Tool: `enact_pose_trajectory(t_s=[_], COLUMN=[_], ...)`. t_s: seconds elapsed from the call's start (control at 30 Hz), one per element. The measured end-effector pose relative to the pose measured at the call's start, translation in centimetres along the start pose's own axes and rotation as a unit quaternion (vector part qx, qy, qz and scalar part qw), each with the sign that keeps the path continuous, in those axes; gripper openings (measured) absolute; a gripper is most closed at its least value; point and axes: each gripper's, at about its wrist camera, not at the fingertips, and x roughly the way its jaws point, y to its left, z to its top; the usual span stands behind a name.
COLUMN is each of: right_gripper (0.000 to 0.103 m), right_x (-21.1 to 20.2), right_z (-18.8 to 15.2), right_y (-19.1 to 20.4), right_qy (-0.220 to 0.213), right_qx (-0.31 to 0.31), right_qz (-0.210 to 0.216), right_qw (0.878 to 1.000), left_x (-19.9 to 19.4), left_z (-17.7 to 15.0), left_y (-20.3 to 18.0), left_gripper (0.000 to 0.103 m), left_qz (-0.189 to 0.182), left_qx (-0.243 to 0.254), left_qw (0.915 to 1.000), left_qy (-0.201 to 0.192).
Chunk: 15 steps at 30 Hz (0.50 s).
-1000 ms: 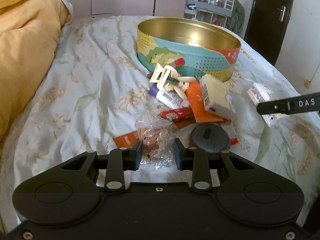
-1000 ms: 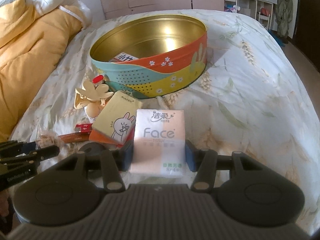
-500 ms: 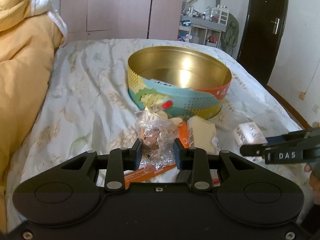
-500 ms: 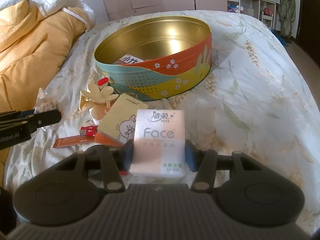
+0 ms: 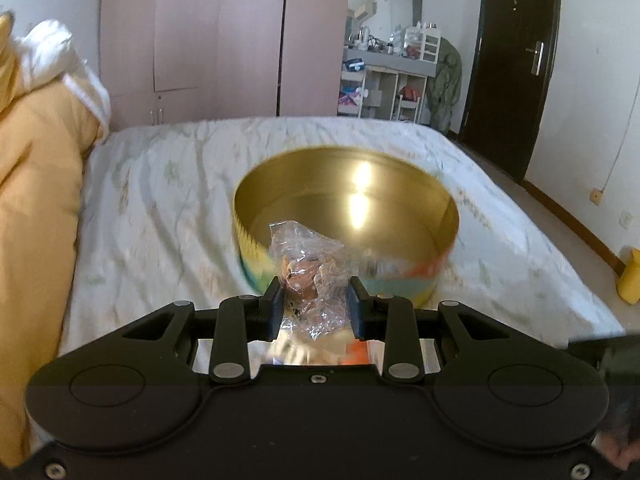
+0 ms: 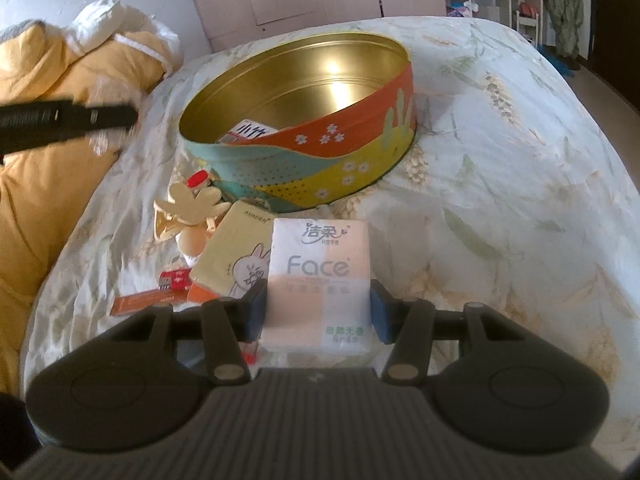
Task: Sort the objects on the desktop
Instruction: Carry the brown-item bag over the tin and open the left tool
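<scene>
Left claw and right claw each clamped on a load.

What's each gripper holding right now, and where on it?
Left gripper: clear plastic bag, pinched across its lower half. Right gripper: Face tissue pack, clamped by its two long sides.

Bed with pale leaf-print sheet, creased, extending ahead of the left hand-held gripper. Yellow duvet bunched to its left, white pillow on top. Pink wardrobe against the far wall, doors closed. Grey shelving unit beyond and right, cluttered with small items, too small to identify. Green garment hanging beside the shelving. Dark door far right, closed, metal handle. Yellow object on the floor at right edge, unidentifiable. Wall socket low on right wall.
</scene>
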Motion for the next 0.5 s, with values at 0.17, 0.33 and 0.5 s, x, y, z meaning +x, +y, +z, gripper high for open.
enact_pose_trajectory(t_s=[0.17, 0.33, 0.5], right_gripper=[0.055, 0.055, 0.055], right_x=[0.4, 0.7, 1.2], right_z=[0.3, 0.6, 0.7], right_y=[-1.2, -2.2, -2.9], right_qy=[-0.003, -0.006, -0.003], right_qx=[0.021, 0.038, 0.047], right_qz=[-0.003, 0.002, 0.003], right_qw=[1.0, 0.999, 0.999], left_x=[2.3, 5.3, 8.5], left_z=[3.7, 5.5, 6.9], left_y=[-0.7, -1.7, -2.6], left_gripper=[0.03, 0.03, 0.031], left_qz=[-0.006, -0.008, 0.01], left_qx=[0.008, 0.021, 0.029], left_qw=[0.9999, 0.9996, 0.999], left_qy=[0.001, 0.02, 0.034])
